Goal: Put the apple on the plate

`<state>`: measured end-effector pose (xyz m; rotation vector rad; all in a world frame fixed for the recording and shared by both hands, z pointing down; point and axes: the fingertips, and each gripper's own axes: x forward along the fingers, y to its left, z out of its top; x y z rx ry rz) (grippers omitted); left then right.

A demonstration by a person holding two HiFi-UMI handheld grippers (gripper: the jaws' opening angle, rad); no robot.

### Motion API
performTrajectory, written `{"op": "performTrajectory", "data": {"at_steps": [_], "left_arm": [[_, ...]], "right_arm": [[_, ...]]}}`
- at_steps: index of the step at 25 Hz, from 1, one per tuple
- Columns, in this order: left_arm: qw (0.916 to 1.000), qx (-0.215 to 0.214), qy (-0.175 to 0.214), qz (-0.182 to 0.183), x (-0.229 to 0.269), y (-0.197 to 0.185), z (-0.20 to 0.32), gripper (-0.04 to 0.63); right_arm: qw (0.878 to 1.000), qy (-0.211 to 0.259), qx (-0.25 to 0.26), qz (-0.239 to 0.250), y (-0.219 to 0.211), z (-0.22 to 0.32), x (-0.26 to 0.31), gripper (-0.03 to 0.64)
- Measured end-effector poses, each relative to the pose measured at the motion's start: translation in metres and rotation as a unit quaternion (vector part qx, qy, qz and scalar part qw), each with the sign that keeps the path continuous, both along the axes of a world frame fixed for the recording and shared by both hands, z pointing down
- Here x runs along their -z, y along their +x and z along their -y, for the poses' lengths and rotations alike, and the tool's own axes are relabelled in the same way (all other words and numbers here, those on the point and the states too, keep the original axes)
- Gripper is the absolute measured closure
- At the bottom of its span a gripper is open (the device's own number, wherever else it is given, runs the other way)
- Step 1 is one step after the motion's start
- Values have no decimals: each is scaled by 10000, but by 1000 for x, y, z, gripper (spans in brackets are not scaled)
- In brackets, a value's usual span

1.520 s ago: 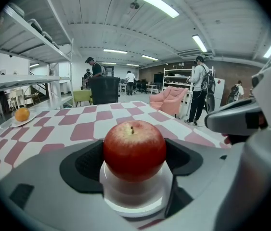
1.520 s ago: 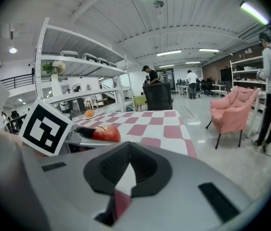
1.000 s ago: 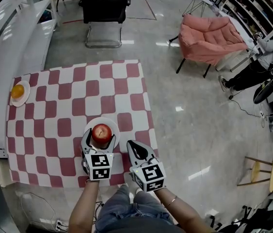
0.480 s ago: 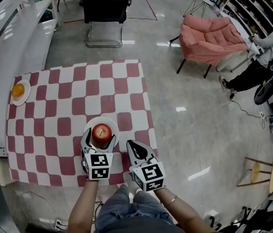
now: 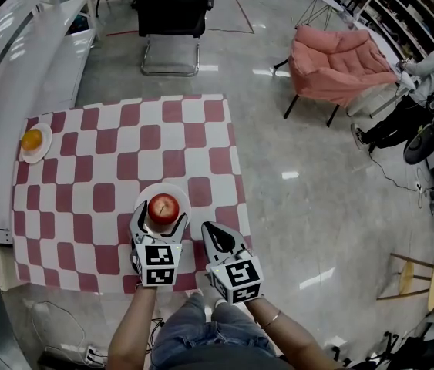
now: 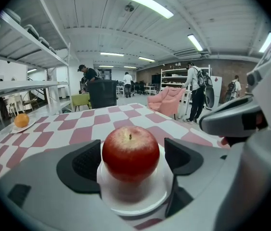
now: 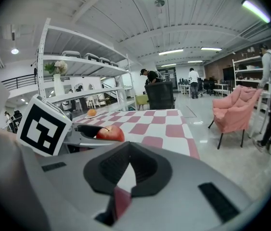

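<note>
A red apple (image 5: 163, 206) sits upright on a white plate (image 5: 176, 192) near the front edge of the red-and-white checked table (image 5: 116, 160). My left gripper (image 5: 161, 214) is open around it, one jaw on each side. In the left gripper view the apple (image 6: 130, 152) rests on the plate (image 6: 140, 201) between the dark pads (image 6: 83, 163), with a thin gap on each side. My right gripper (image 5: 208, 228) lies just right of the plate, shut and empty; its pads (image 7: 110, 165) meet. From there the apple (image 7: 110, 134) shows at the left.
An orange (image 5: 31, 139) lies on a small plate at the table's far left edge. A white counter (image 5: 16, 45) runs along the left. A black office chair (image 5: 172, 14) stands behind the table and a pink armchair (image 5: 344, 60) to the right. People stand in the background.
The left gripper has drawn back slightly toward me while the apple stays on the plate. The right gripper has not moved.
</note>
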<state>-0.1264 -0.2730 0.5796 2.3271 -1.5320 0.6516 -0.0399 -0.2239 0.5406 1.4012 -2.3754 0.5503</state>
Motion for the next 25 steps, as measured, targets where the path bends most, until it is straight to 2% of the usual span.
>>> {"op": "performTrajectory", "data": {"at_steps": [11,25], "left_arm": [[9997,83,241,-34,28,-3,-13,192],[9983,422,265,-312,44,-17,-37,192]], "right_arm": [[9998,157,123,41,-5,-9,12,606],[9990,371,226,101,-9,-26,28,606]]}}
